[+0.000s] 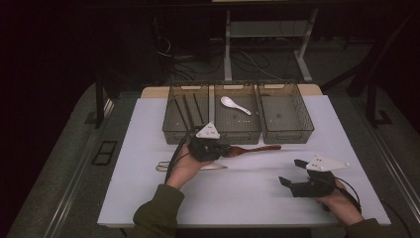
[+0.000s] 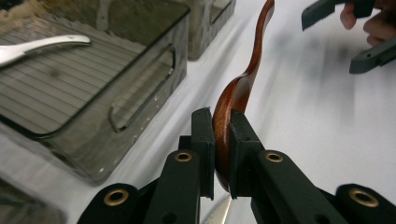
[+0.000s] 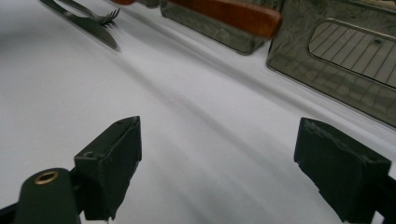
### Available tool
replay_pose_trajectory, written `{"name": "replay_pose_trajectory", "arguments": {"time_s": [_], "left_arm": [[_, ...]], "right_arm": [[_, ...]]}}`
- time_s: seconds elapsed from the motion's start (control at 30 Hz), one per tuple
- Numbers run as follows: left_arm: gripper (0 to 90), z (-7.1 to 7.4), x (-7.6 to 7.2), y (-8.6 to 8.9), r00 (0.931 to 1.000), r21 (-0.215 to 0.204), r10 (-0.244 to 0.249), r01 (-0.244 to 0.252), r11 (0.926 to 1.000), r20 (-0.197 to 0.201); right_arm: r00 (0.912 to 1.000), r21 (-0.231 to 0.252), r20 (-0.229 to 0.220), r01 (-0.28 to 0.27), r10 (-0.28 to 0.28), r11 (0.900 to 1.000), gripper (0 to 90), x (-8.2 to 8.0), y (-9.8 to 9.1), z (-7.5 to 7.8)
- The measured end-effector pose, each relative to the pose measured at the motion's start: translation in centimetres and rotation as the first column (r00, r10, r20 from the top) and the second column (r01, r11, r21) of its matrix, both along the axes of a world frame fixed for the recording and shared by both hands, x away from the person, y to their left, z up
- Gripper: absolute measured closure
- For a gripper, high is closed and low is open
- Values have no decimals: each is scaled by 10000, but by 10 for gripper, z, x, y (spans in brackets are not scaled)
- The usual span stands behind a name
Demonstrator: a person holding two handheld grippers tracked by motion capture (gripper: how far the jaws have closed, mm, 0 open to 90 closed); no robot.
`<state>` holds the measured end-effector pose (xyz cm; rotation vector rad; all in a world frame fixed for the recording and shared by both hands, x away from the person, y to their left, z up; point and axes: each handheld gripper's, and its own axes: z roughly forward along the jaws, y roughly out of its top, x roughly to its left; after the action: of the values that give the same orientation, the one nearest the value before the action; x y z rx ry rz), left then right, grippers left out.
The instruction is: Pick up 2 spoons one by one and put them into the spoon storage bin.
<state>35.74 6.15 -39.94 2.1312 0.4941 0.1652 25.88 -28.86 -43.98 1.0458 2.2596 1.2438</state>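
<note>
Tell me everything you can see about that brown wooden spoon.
The wooden spoon is glossy reddish-brown, with an oval bowl and a long, gently curved handle. The left gripper is shut on its bowl, jaws pressing both faces, so the bowl stands on edge. In the high view its handle runs toward the right, along the front of the smoky tray, above the white table.

Brown wooden spoon [image 2: 236, 93], bowl clamped

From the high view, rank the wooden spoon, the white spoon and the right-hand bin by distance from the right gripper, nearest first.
Measured from the right gripper, open at the table's near right:
1. Wooden spoon: up and left, its handle end closest, held by the left gripper.
2. Right-hand bin: straight beyond, at the far edge.
3. White spoon: in the middle bin, farther left.
</note>
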Motion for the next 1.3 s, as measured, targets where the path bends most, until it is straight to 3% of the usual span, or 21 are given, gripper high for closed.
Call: {"name": "replay_pose_trajectory", "arguments": {"time_s": [0.23, 0.43, 0.63, 0.8, 1.13, 1.23, 1.27, 1.3], "left_arm": [[821, 10, 0, 3, 9992, -116, 355, -352, 9993, 185], [821, 20, 5, 4, 9954, -9, 873, -874, 9962, 402], [821, 33, 13, 5, 9900, -187, 1174, -1163, 9930, 776], [820, 42, 24, 6, 9814, -118, 1587, -1583, 9873, 1082], [821, 50, 41, 3, 9646, -201, 2353, -2346, 9719, 1193], [820, 50, 45, 2, 9589, 90, 2547, -2578, 9662, 1252], [820, 49, 46, 0, 9536, -63, 2759, -2772, 9608, 1204], [821, 49, 48, 0, 9535, 184, 2718, -2764, 9609, 1300]], "right_arm": [[10000, -3, -31, -23, 23, 10000, 148, 0, 0, 0], [9999, 31, -109, -21, 21, 10000, 148, 0, 1, 0], [10000, -32, -53, -12, 12, 10000, 148, 1, 1, -1], [10000, -57, -66, -18, 17, 10000, 148, 1, 1, -1], [10000, -11, -61, 7, -7, 10000, 148, 1, 0, -1], [10000, -17, -50, 3, -3, 10000, 148, 0, 0, -1], [10000, -20, -51, 2, -2, 10000, 148, 0, 0, -1], [10000, -20, -50, 2, -2, 10000, 147, 0, 0, -1]]}}
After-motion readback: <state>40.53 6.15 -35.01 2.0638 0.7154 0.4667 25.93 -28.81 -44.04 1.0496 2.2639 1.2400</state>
